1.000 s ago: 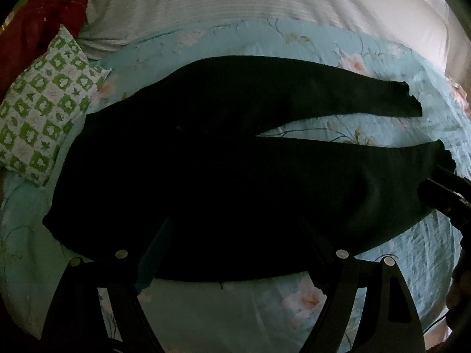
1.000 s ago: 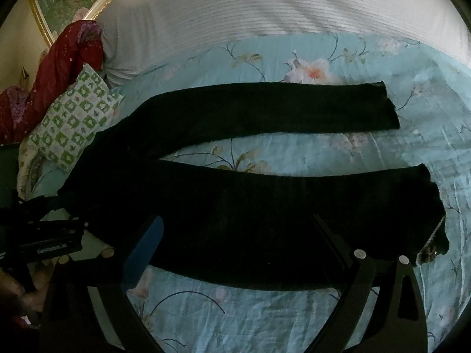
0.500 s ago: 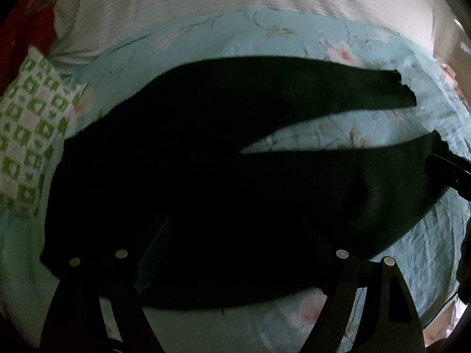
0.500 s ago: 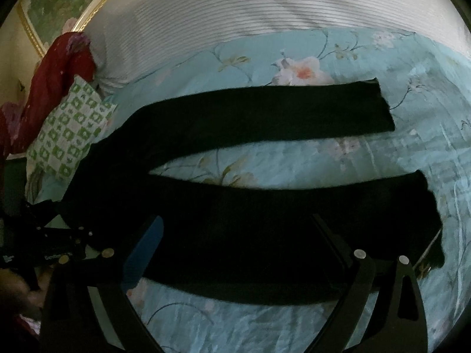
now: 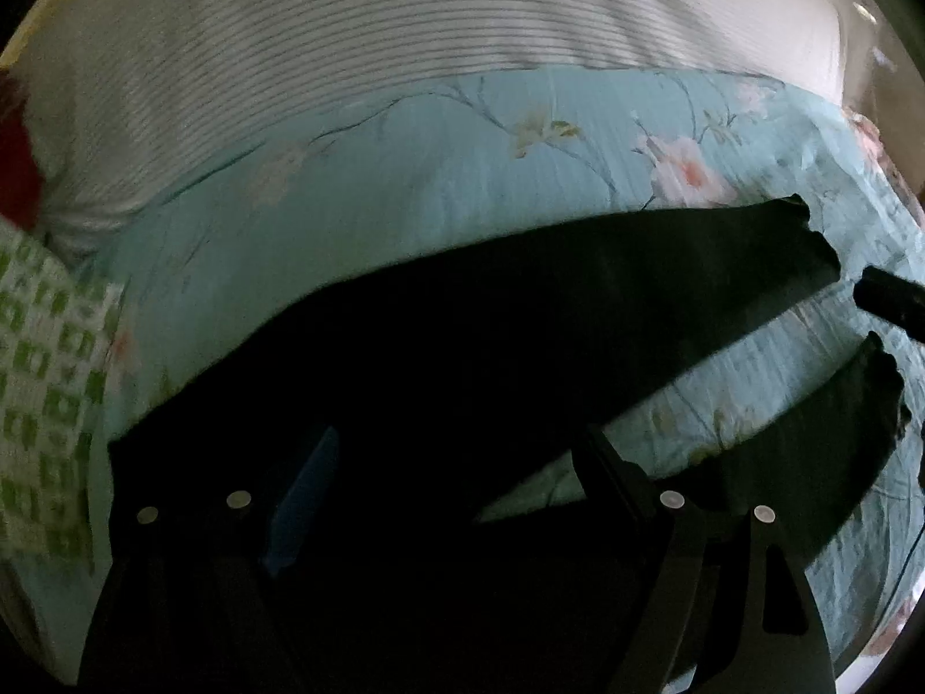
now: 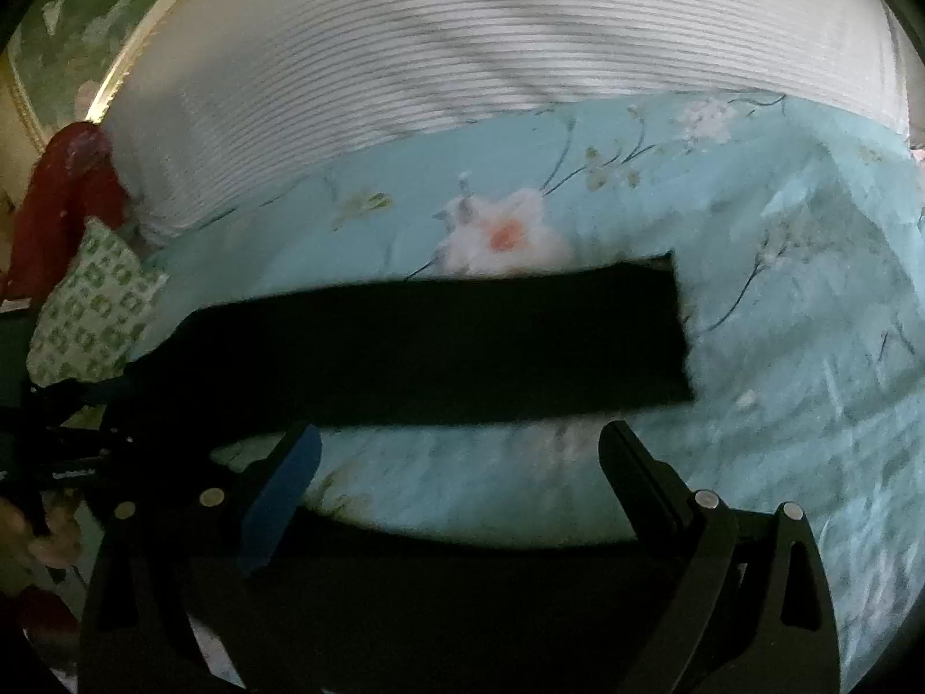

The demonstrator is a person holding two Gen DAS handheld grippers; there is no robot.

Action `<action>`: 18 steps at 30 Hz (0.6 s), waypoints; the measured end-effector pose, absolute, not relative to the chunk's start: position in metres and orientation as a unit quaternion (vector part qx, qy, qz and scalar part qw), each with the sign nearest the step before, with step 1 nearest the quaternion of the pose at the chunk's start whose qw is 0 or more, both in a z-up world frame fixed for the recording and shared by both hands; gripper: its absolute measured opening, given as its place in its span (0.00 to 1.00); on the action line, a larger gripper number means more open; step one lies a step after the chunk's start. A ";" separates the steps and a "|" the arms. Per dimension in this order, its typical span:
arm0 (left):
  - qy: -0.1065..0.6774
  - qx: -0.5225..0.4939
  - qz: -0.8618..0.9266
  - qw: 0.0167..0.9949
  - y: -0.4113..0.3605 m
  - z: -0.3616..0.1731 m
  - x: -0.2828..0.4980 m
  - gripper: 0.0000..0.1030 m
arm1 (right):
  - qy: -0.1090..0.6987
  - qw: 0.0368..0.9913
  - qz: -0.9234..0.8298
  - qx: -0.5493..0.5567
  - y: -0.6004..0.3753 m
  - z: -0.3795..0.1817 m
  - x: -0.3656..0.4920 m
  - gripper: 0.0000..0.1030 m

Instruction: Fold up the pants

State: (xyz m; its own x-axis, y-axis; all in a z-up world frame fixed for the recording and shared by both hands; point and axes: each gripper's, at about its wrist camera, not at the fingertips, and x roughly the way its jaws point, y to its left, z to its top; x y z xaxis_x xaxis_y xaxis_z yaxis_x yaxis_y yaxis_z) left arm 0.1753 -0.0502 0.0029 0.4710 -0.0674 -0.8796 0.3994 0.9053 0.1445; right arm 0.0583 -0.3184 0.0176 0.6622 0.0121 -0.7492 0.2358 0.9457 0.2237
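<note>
Pillow: a green-and-white checked pillow (image 5: 43, 405) lies at the left edge of the bed, just beside the waist end of the pants.
Red fabric: a red cloth (image 6: 63, 202) is bunched behind that pillow, at the bed's far left corner.
My left hand-held gripper (image 5: 457, 462): its fingers stand spread apart over the dark waist area of the pants; I cannot tell whether they touch the fabric, as it is too dark there.
Pants: black pants (image 5: 520, 335) lie on the floral turquoise bedsheet (image 5: 404, 185), waist to the left, two legs running to the right with a wedge of sheet showing between them.
My right hand-held gripper (image 6: 457, 462): jaws parted, nothing between the fingers but bare sheet; the far leg lies beyond the fingertips, the near leg under the gripper's body.
Blanket: a white ribbed blanket (image 6: 462, 46) covers the far side of the bed.
Far leg cuff: it ends square, well short of the bed's right edge.
</note>
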 end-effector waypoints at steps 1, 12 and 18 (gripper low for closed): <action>0.496 0.170 -0.144 0.839 -0.053 0.002 0.181 0.81 | 0.406 0.898 -0.068 0.153 -0.327 0.018 0.063 0.94; 0.503 0.208 -0.180 0.819 -0.086 -0.012 0.254 0.81 | 0.430 0.877 -0.107 0.184 -0.400 0.002 0.097 0.94; 0.519 0.224 -0.208 0.798 -0.098 -0.029 0.285 0.81 | 0.458 0.865 -0.106 0.176 -0.420 -0.015 0.124 0.94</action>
State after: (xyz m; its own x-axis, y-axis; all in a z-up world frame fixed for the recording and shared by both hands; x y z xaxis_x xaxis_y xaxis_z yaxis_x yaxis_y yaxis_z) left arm 0.2851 -0.0981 -0.0287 0.3748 -0.0995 -0.9217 0.5636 0.8139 0.1413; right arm 0.1236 -0.4204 -0.0154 0.5579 -0.0217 -0.8296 0.3442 0.9157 0.2075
